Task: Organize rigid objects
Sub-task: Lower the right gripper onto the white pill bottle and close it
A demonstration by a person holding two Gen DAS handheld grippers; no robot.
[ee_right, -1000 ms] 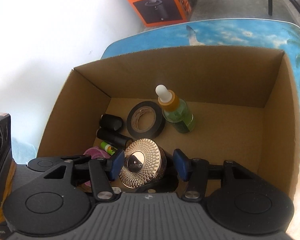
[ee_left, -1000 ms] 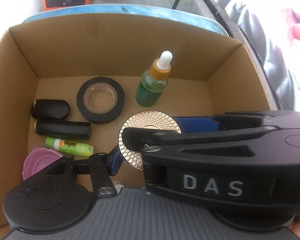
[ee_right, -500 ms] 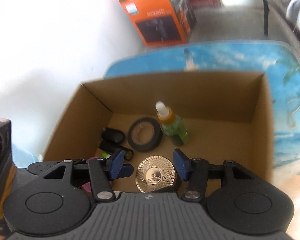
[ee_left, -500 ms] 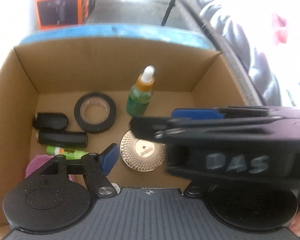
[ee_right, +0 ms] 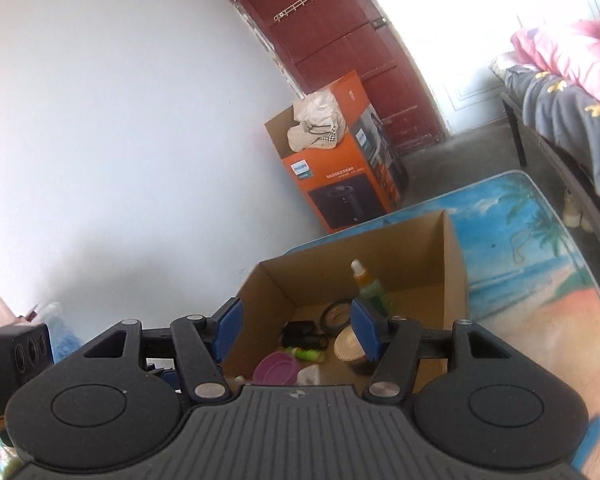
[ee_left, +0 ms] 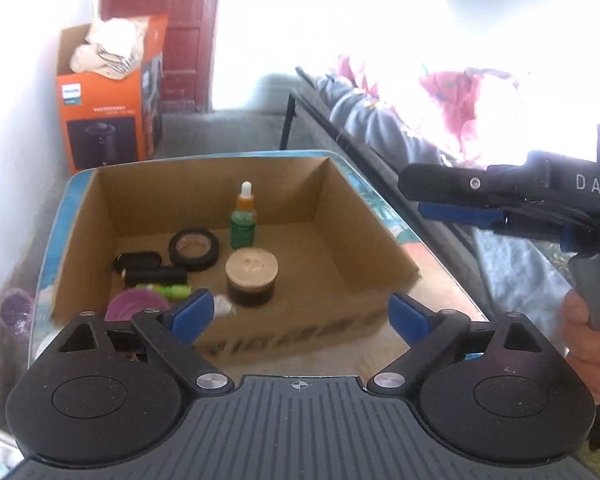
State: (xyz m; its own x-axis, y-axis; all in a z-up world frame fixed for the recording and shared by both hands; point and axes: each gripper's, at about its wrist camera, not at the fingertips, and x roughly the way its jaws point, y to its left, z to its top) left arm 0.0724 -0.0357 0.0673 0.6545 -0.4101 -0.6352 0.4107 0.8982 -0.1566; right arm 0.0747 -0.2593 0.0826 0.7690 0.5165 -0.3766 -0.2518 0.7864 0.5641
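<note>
An open cardboard box [ee_left: 372,248] sits on the beach-print table [ee_right: 540,260]. Inside it a gold-lidded dark jar [ee_left: 252,276] stands upright, with a green dropper bottle [ee_left: 242,220] and a black tape roll [ee_left: 194,249] behind it. Two black cylinders [ee_left: 156,276], a green tube [ee_left: 164,290] and a purple lid [ee_left: 138,308] lie at the box's left. My left gripper [ee_left: 300,316] hovers before the box's near wall, jaws opening with nothing between them. My right gripper [ee_right: 297,330] is above the near left corner, jaws opening and empty. A hand [ee_left: 588,332] holds the right gripper [ee_left: 428,200] at the far right of the left wrist view.
An orange appliance carton [ee_right: 340,168] stands on the floor beyond the table, by a red door [ee_right: 340,40]. A bed with bedding [ee_left: 380,120] runs along the table's right side. A black device [ee_right: 16,352] sits at the left, and a white wall is behind the box.
Both grippers have drawn back and up out of the box. The gold-lidded jar, earlier between the fingers, now stands free on the box floor. The left jaws have spread wider.
</note>
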